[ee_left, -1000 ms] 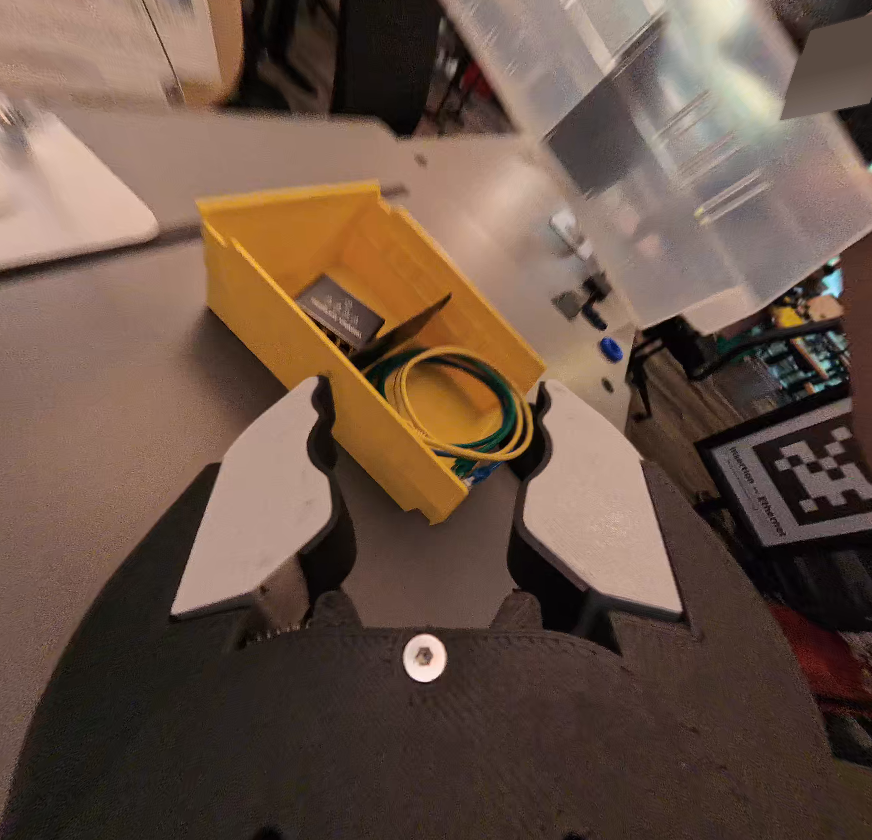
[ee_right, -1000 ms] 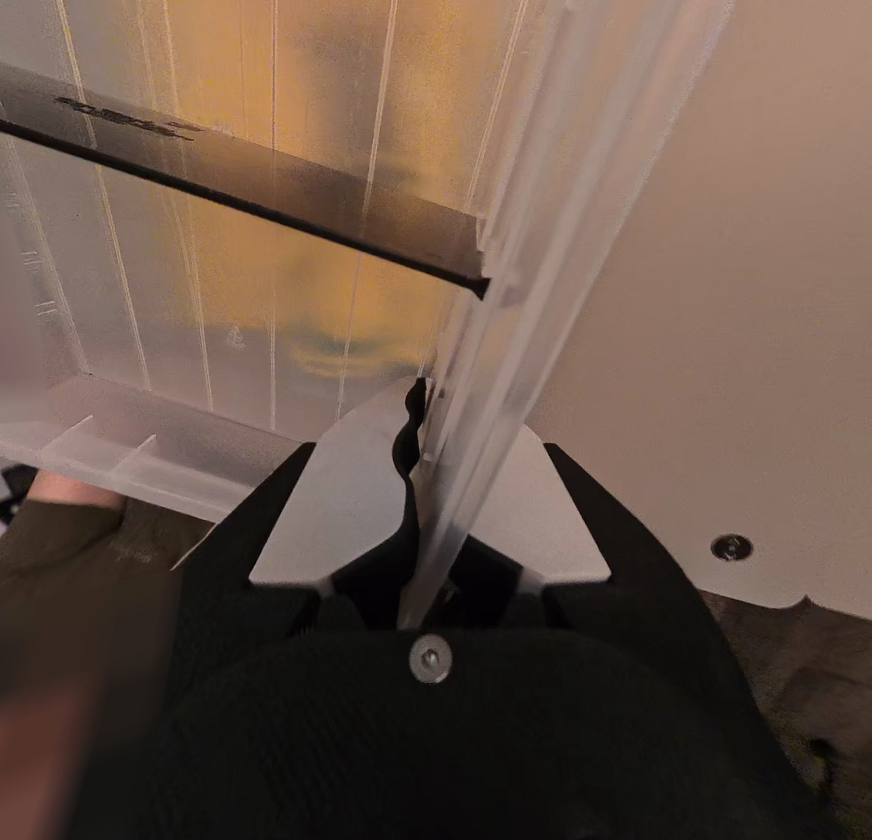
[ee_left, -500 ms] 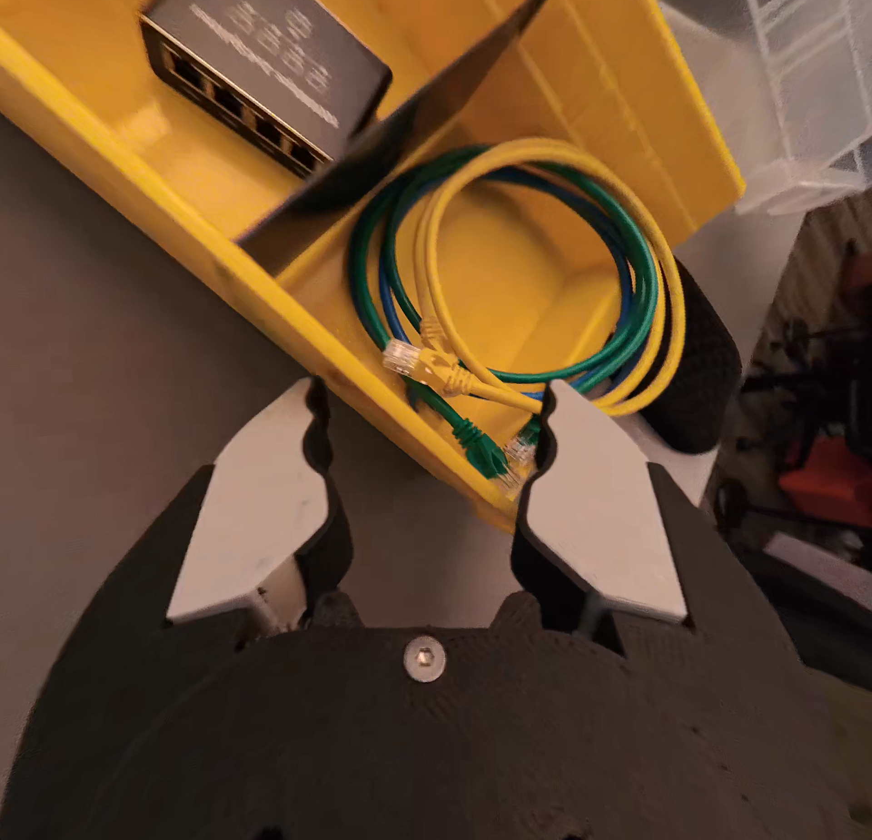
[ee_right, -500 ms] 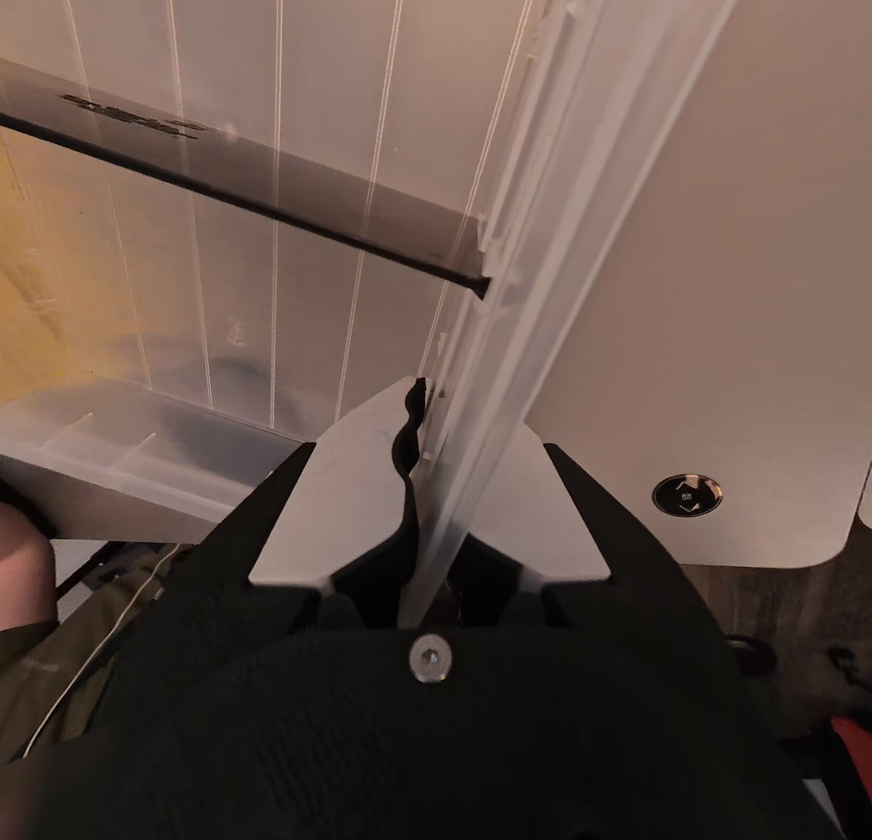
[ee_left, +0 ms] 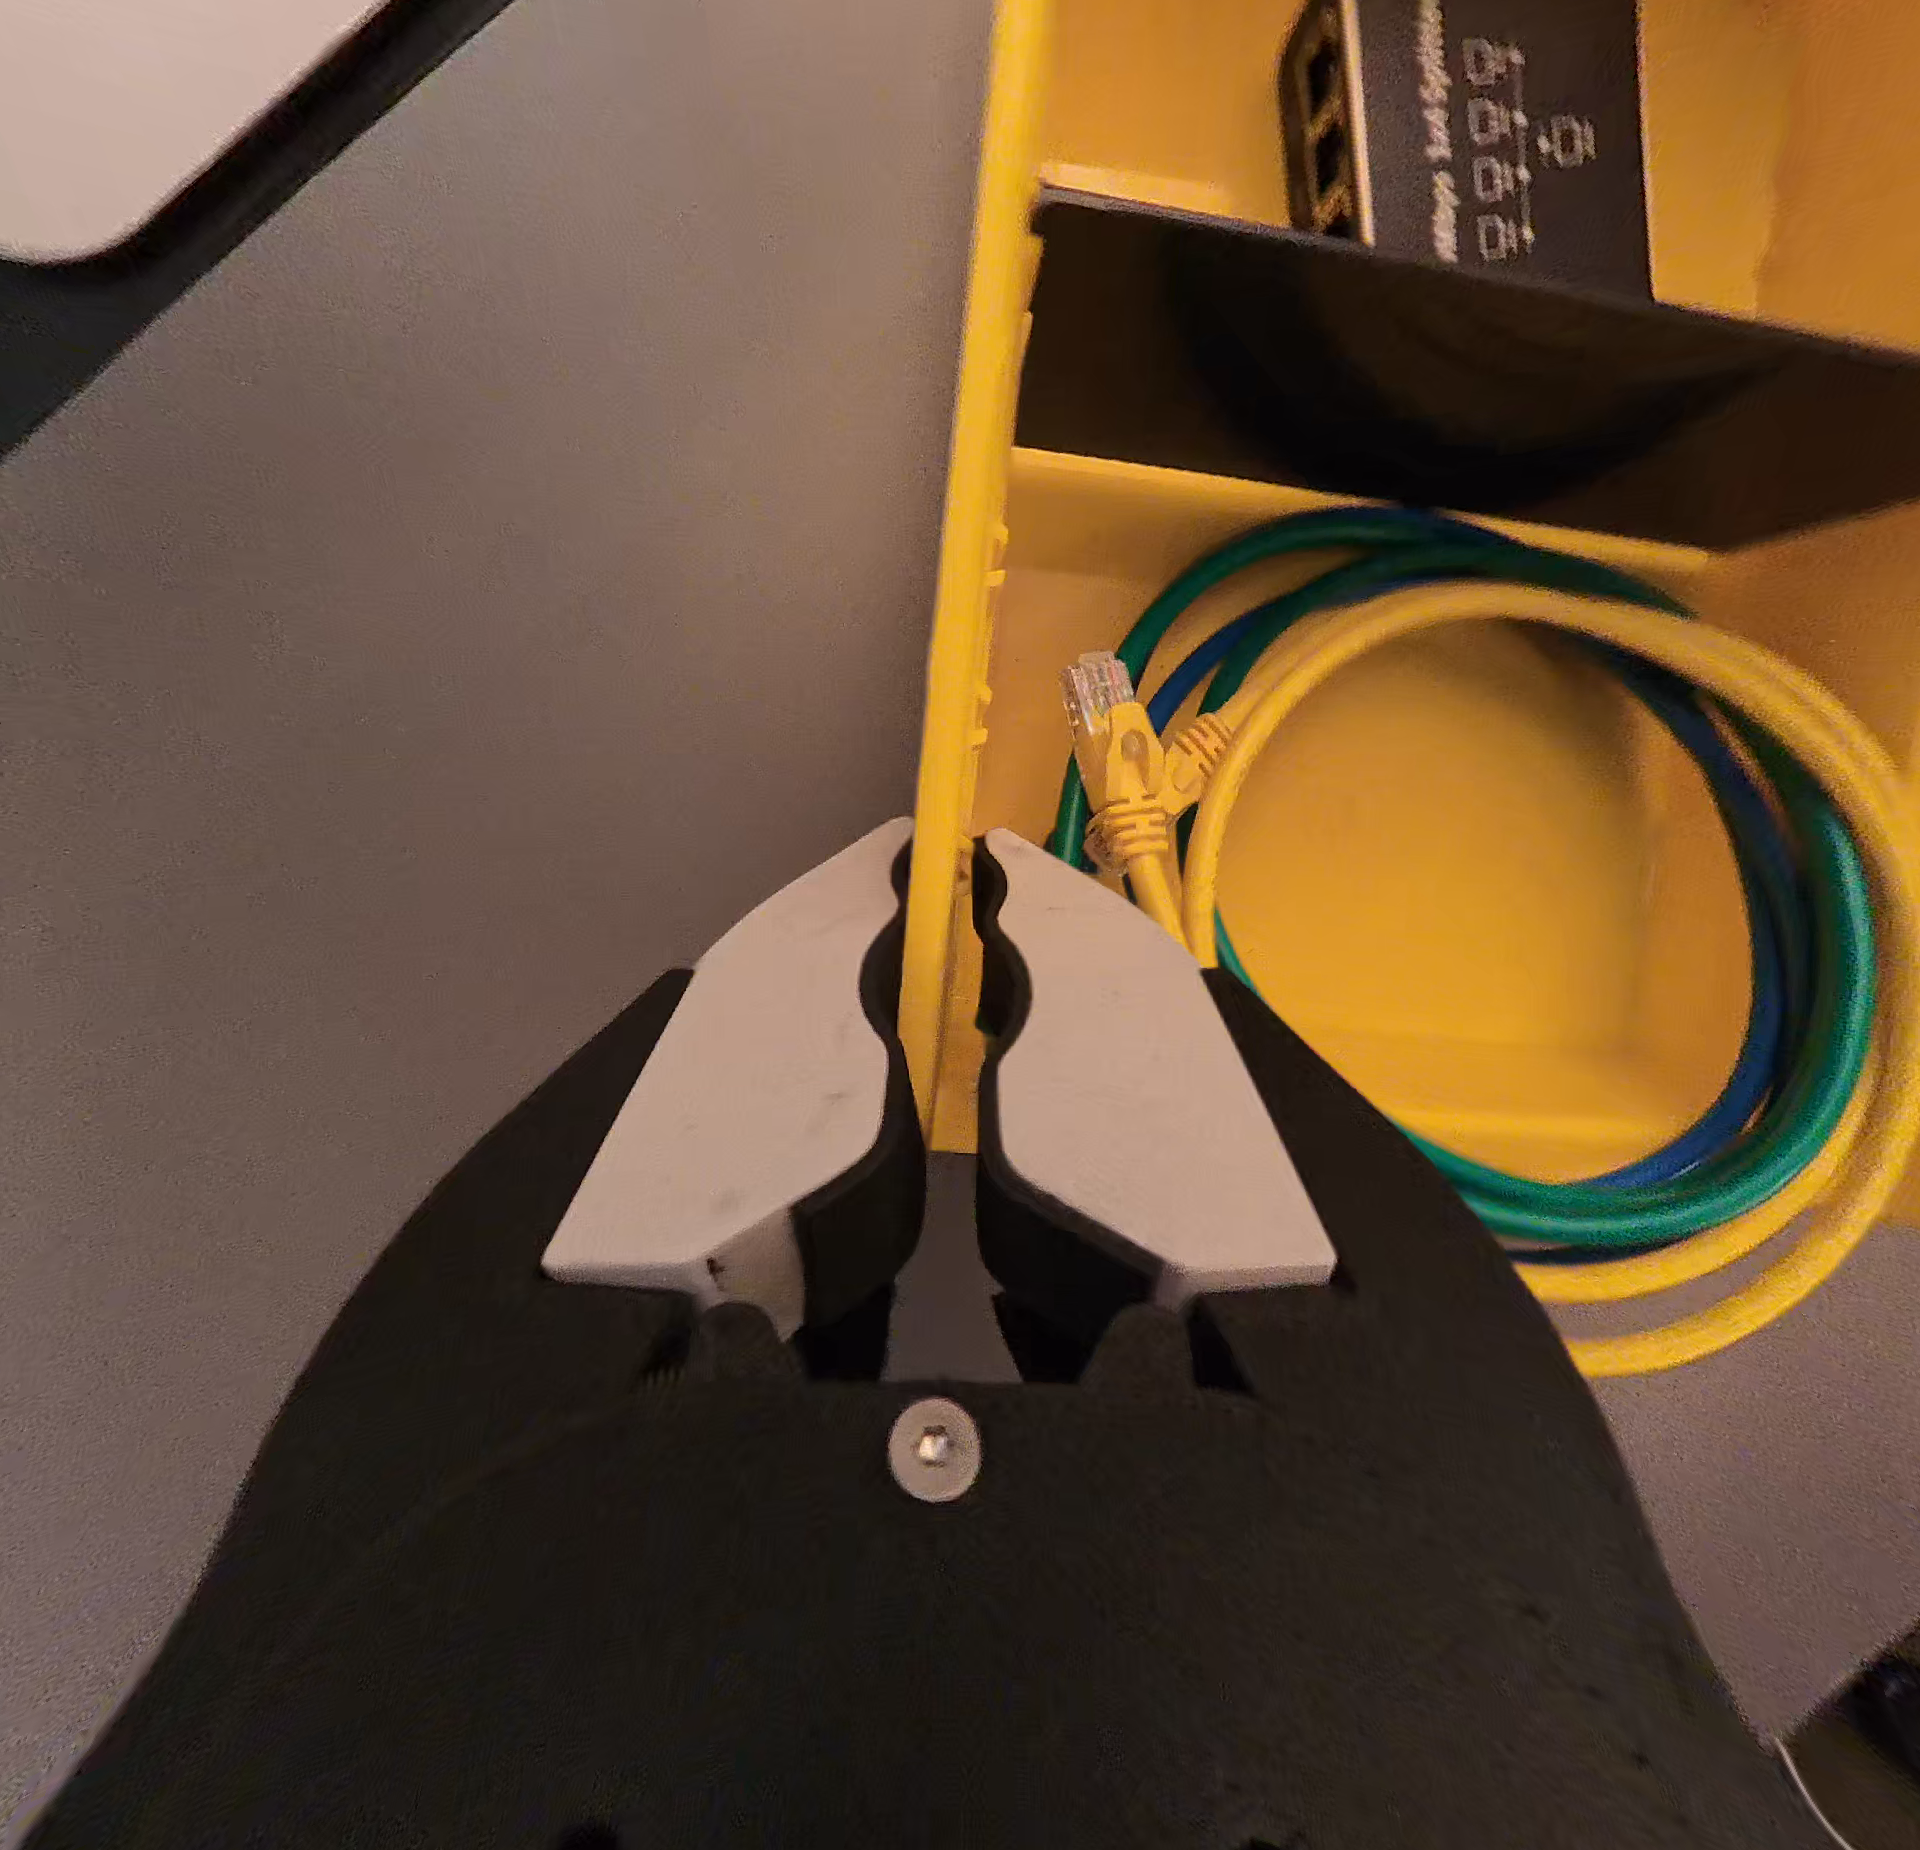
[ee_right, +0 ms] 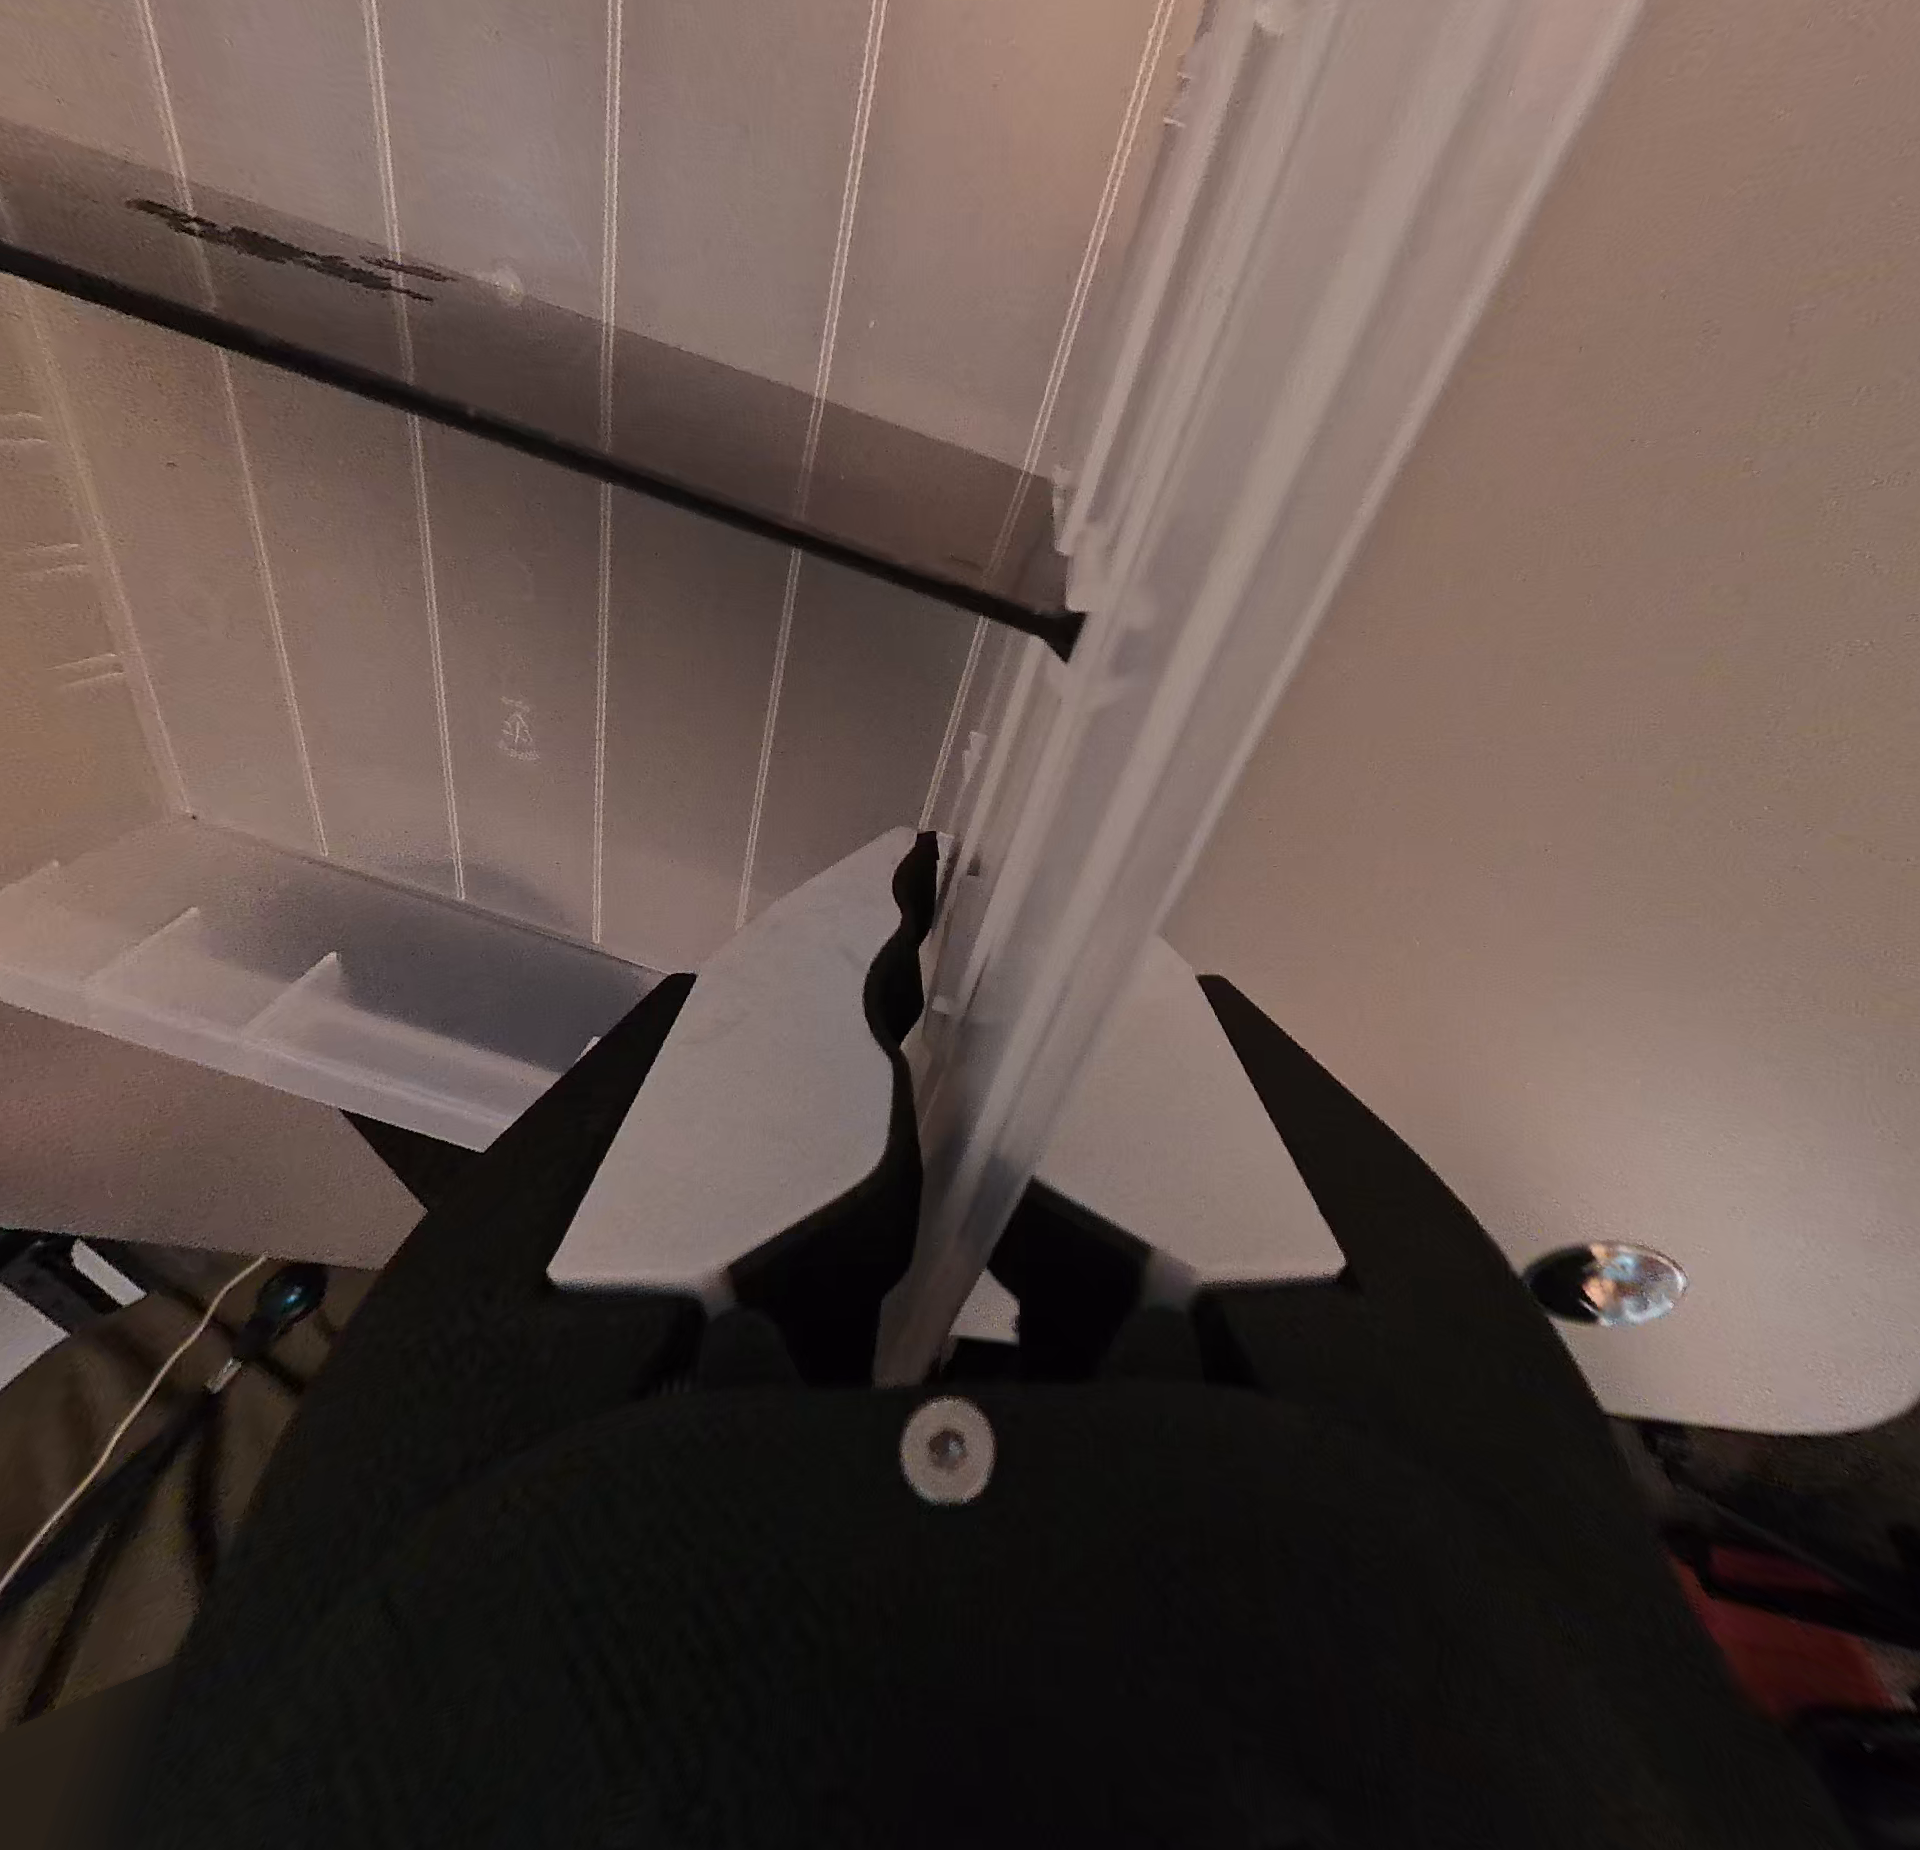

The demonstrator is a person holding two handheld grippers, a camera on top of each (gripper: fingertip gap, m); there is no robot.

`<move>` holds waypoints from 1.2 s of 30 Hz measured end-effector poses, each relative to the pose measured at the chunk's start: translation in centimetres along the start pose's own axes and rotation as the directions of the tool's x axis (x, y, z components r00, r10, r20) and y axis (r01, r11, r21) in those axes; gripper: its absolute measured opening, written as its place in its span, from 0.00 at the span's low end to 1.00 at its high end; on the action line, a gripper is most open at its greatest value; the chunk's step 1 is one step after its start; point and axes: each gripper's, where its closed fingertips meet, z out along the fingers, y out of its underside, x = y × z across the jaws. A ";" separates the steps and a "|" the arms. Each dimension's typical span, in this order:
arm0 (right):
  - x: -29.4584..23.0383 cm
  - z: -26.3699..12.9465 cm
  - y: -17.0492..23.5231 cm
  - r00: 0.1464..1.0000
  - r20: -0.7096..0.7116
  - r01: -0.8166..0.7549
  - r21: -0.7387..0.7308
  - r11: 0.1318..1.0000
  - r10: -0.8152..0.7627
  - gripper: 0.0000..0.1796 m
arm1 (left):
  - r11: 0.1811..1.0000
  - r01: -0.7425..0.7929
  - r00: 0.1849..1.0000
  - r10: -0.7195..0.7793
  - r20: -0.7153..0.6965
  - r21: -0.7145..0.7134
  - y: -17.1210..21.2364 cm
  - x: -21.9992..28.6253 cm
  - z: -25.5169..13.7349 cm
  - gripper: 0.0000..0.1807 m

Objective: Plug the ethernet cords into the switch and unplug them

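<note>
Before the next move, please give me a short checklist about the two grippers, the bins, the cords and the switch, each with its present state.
1. Left gripper shut on the yellow bin wall: ok, one finger is outside and one inside.
2. Right gripper shut on the clear bin wall: ok.
3. Cords free to pick up: ok, the yellow, green and blue coils lie loose in the near compartment, none plugged in.
4. Switch apart from the cords: ok, it is behind the black divider.
5. Switch ports reachable: cannot tell, only a few show at its left side.
6. A gripper free for the cords: not ok, both hold bins.
</note>
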 end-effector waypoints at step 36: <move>-5.5 1.5 -5.6 0.923 -0.209 0.316 -0.068 0.946 -0.323 0.12 | 0.820 0.538 0.837 -0.547 0.013 -0.193 15.8 -13.9 -9.6 0.07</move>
